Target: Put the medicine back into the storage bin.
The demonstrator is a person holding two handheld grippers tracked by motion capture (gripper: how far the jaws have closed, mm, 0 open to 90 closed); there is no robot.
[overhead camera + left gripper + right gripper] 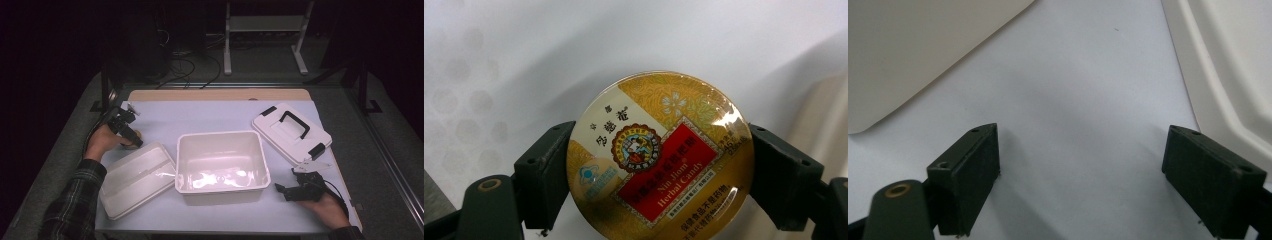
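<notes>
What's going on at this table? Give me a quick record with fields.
Left claw: jaws against both sides of a round herbal candy tin
Right claw: open, nothing between the jaws, over the white table cover
Centre: open white box, nothing inside
Left of box: shallow white tray
Right of box: white lid with black handle

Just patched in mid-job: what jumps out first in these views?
The gold-and-red round candy tin sits between the left gripper jaws, whose pads meet its rim, at the table's left edge. Centre-table stands an open white bin, its black-handled lid lying to the right. The right gripper hovers open over bare table.
</notes>
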